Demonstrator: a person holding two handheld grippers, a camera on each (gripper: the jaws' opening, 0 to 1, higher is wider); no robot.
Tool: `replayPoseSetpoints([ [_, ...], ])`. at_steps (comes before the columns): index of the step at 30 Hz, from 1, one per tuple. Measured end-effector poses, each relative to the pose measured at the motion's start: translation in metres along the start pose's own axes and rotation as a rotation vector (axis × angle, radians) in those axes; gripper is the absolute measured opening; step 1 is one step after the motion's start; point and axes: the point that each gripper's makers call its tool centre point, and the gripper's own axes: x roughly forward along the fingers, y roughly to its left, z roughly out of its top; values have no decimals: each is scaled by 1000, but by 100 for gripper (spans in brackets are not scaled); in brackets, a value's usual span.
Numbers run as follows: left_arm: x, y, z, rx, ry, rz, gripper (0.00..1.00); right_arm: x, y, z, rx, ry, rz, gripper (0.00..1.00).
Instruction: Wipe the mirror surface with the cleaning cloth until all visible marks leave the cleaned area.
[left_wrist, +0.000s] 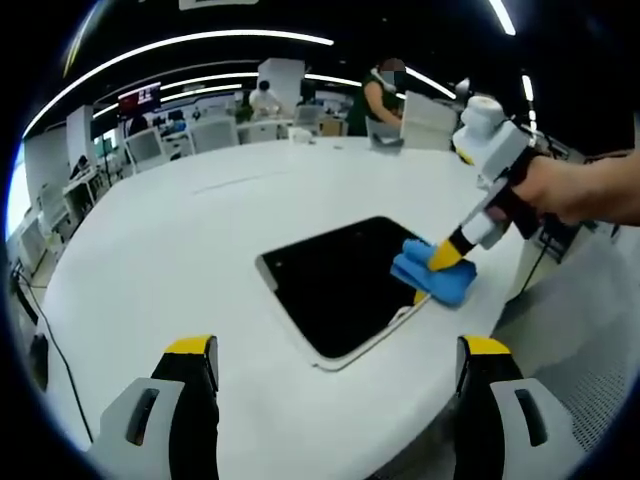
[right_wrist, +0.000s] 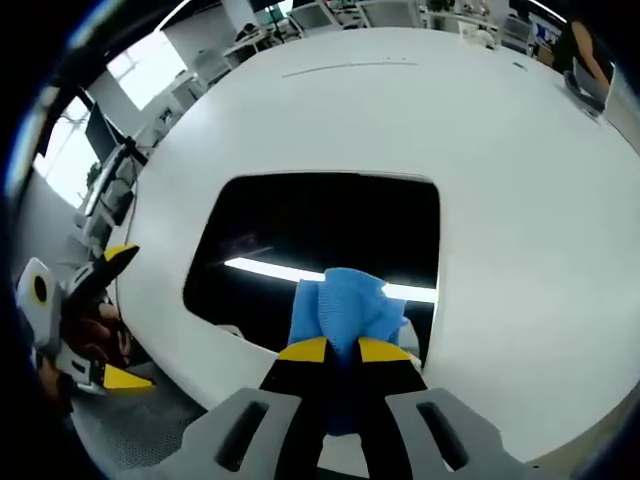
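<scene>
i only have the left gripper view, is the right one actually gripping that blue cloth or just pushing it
Observer: Gripping it. In the right gripper view the right gripper has its yellow-tipped fingers closed on the blue cloth, which bunches out ahead of them.
Operator: is the cloth on the glass or the table
Observer: On the mirror, near its close edge, with dark glass on both sides of it.
Operator: any marks on the mirror
Observer: I can't make out marks; a bright strip of reflected ceiling light crosses the glass just beside the cloth.
Operator: where's my left gripper from there
Observer: The left gripper sits off the table edge, fingers apart, holding nothing.
</scene>
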Motion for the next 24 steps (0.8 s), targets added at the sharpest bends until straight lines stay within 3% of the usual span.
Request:
replayPoseSetpoints([
  [24,2,-3,1,16,-1,-16,99,12,44,5,-25,13,33,4],
])
